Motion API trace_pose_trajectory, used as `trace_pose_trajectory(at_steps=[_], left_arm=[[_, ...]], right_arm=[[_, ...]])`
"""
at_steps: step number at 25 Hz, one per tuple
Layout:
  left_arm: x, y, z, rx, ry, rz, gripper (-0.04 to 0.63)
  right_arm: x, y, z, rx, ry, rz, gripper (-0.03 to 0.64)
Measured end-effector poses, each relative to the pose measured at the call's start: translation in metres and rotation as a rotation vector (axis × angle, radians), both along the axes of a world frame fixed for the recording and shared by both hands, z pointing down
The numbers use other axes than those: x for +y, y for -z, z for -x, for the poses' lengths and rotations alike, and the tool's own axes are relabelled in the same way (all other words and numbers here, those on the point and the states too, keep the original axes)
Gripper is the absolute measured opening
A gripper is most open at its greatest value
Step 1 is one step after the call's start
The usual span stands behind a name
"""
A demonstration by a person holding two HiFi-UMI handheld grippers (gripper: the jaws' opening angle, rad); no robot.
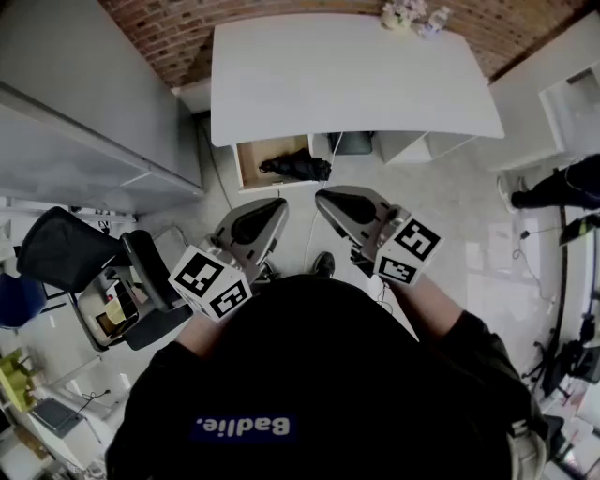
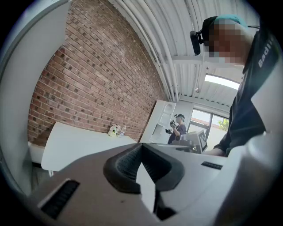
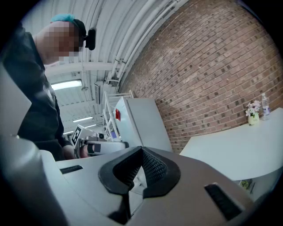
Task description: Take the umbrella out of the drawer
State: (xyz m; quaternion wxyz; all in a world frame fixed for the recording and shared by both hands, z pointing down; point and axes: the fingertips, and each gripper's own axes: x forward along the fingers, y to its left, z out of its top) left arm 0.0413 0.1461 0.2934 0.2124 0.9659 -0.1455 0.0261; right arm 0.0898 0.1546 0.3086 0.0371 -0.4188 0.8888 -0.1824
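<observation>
A black folded umbrella (image 1: 298, 168) lies in an open wooden drawer (image 1: 251, 161) under the front edge of the white table (image 1: 347, 75). I hold both grippers close to my chest, well short of the drawer, and they point toward it. The left gripper (image 1: 279, 204) (image 2: 141, 148) is shut with nothing between its pads. Beside it, the right gripper (image 1: 323, 195) (image 3: 141, 150) is also shut and empty. The umbrella does not show in either gripper view.
A black office chair (image 1: 66, 248) stands at the left beside a grey cabinet (image 1: 84, 141). A small vase of flowers (image 1: 403, 14) sits at the table's far edge. Another person (image 1: 562, 187) stands at the right. Behind the table is a brick wall (image 2: 88, 79).
</observation>
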Motion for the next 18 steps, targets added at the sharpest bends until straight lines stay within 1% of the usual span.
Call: trace_pose_trajectory(at_steps=[8,12,18], left_arm=[[-0.006,0.004,0.012,0.006,0.009,-0.005,-0.002],[-0.007,0.004,0.018,0.010,-0.003,-0.007,-0.002],[-0.016,0.004,0.036,0.024,-0.009,-0.005,-0.003]], right_arm=[[-0.007,0.002,0.011,0.009,0.008,0.000,0.029],[-0.012,0.002,0.019,0.014,0.008,0.002,0.029],[-0.019,0.000,0.035,0.041,0.001,0.017,0.029]])
